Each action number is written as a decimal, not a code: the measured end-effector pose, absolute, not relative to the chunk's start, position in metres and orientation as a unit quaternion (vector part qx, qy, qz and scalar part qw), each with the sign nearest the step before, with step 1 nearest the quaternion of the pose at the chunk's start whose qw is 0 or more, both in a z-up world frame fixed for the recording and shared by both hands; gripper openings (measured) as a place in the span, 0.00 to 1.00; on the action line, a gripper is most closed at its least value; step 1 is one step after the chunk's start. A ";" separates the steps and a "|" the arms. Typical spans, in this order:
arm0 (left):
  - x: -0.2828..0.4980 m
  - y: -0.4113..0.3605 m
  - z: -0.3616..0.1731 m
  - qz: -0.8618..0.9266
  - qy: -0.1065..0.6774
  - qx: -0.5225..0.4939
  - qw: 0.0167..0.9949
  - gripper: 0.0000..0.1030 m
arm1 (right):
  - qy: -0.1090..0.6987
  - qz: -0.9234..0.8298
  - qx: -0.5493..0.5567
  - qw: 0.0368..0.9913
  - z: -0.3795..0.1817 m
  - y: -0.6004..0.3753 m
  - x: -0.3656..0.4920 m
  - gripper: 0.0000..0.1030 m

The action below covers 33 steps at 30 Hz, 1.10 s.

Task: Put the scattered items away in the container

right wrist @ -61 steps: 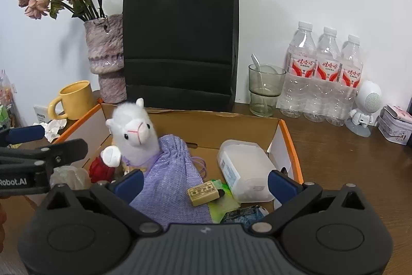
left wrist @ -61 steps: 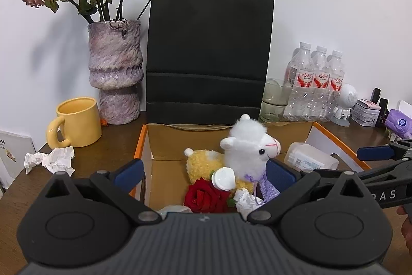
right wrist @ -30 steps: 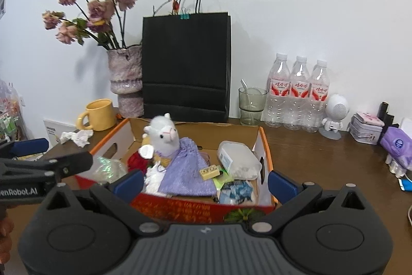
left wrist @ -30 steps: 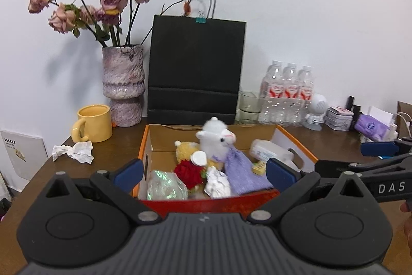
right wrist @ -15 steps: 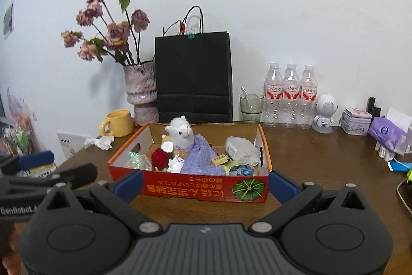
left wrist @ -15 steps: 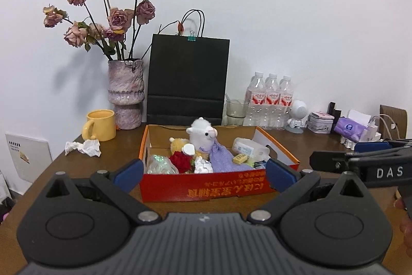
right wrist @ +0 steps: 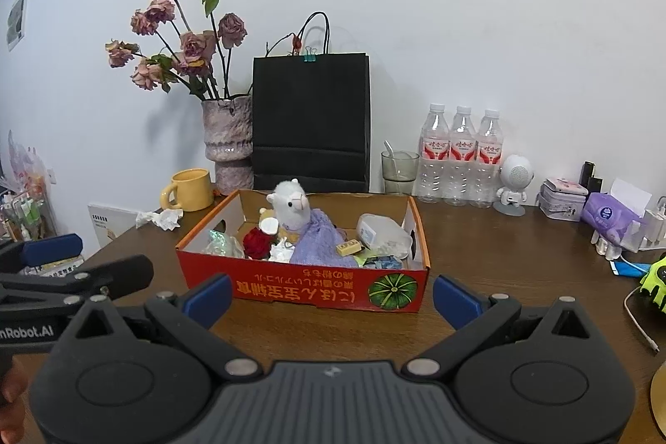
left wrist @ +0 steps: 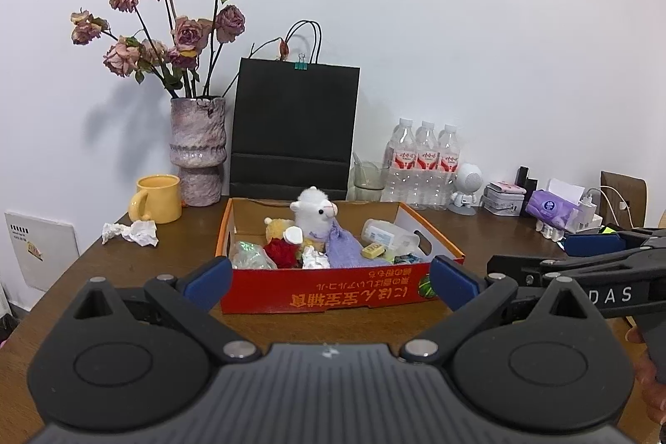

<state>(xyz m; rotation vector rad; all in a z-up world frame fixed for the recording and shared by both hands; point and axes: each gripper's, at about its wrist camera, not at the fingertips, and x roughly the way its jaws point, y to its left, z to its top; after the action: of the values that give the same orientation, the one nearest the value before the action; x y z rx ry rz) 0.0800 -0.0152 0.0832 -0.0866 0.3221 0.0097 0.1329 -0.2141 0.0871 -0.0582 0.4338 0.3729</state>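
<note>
Left wrist view: left gripper (left wrist: pixel 329 279) with its blue-tipped fingers spread wide and holding nothing, set back from the red cardboard box (left wrist: pixel 324 292) that stands on the brown table (left wrist: pixel 125 273). Inside the box lie a white plush alpaca (left wrist: pixel 314 213), a red fabric rose (left wrist: pixel 283 252), a purple pouch (left wrist: pixel 343 252), a clear plastic tub (left wrist: pixel 385 234) and small wrappers. One crumpled tissue (left wrist: pixel 131 234) lies on the table well apart from the box, just beside the yellow mug (left wrist: pixel 156 198). The right gripper (left wrist: pixel 591 256) enters from the right edge, seen side-on.

Right wrist view: right gripper (right wrist: pixel 331 298), fingers likewise wide apart and empty, facing the box (right wrist: pixel 308 292) from the front. The alpaca (right wrist: pixel 291 209) sits upright among the packed items. The tissue (right wrist: pixel 162 217) again lies outside the box, near the mug (right wrist: pixel 189 190).

Progress, as judged: the tidying appears nearly finished; the tissue may be the only scattered item left, unless it counts as fixed clutter like the vase, bag and bottles along the wall.
</note>
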 end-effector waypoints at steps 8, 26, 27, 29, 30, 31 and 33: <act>0.082 -0.014 0.081 0.007 0.169 -0.047 0.984 1.00 | 0.215 0.180 -0.029 0.960 0.086 -0.214 0.133 1.00; 0.085 -0.013 0.078 0.016 0.177 -0.046 0.983 1.00 | 0.219 0.180 -0.030 0.959 0.083 -0.214 0.134 1.00; 0.085 -0.013 0.078 0.017 0.177 -0.046 0.983 1.00 | 0.219 0.180 -0.030 0.959 0.083 -0.214 0.134 1.00; 0.085 -0.013 0.078 0.017 0.176 -0.045 0.983 1.00 | 0.219 0.180 -0.030 0.959 0.083 -0.214 0.134 1.00; 0.085 -0.013 0.078 0.017 0.176 -0.045 0.983 1.00 | 0.219 0.180 -0.030 0.958 0.083 -0.214 0.134 1.00; 0.085 -0.013 0.078 0.016 0.176 -0.045 0.983 1.00 | 0.220 0.180 -0.029 0.958 0.083 -0.214 0.134 1.00; 0.085 -0.013 0.077 0.016 0.176 -0.048 0.983 1.00 | 0.220 0.181 -0.030 0.958 0.082 -0.214 0.133 1.00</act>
<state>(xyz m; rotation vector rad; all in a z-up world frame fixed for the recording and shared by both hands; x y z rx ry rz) 0.0852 -0.0134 0.0775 -0.0960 0.3549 0.0331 0.1333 -0.2145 0.0823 -0.0600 0.4464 0.3670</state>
